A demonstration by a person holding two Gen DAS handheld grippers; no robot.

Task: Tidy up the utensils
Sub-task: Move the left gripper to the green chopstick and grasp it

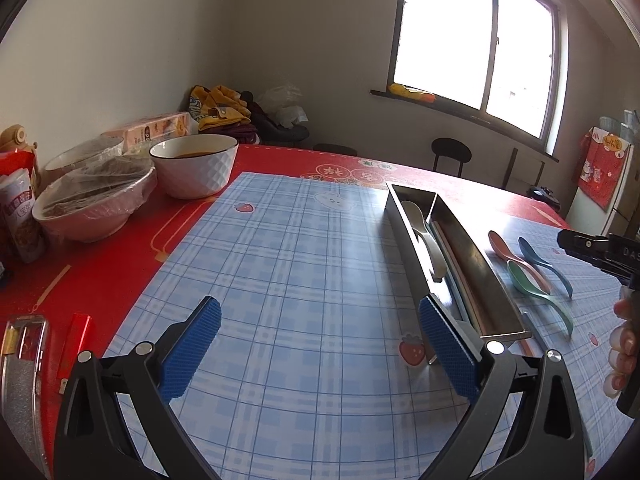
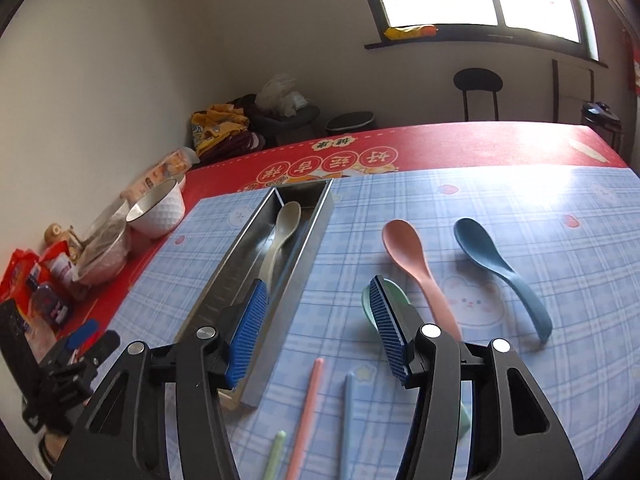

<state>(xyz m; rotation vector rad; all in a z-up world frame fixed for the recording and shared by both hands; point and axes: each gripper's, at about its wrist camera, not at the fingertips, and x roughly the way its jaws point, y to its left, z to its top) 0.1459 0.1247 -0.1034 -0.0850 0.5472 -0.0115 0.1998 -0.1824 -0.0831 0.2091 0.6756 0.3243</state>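
You are working in a lived-in home, at a dining tabletop (image 1: 120, 264) wearing a red festive cloth under a blue plaid mat (image 1: 288, 280) printed with bunnies and strawberries. Bowls of food under cling film (image 1: 92, 204) and snack packets (image 1: 20, 216) are sitting at the left edge. A heap of clothes (image 1: 224, 114) is lying in the corner, a round-backed chair (image 2: 478, 92) is standing below the window (image 1: 480, 40), and a cloth-draped fridge (image 1: 600, 184) is showing at the right.

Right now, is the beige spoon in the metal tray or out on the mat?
In. The beige spoon lies inside the metal tray, between its walls; the pink spoon and blue spoon lie outside on the mat.
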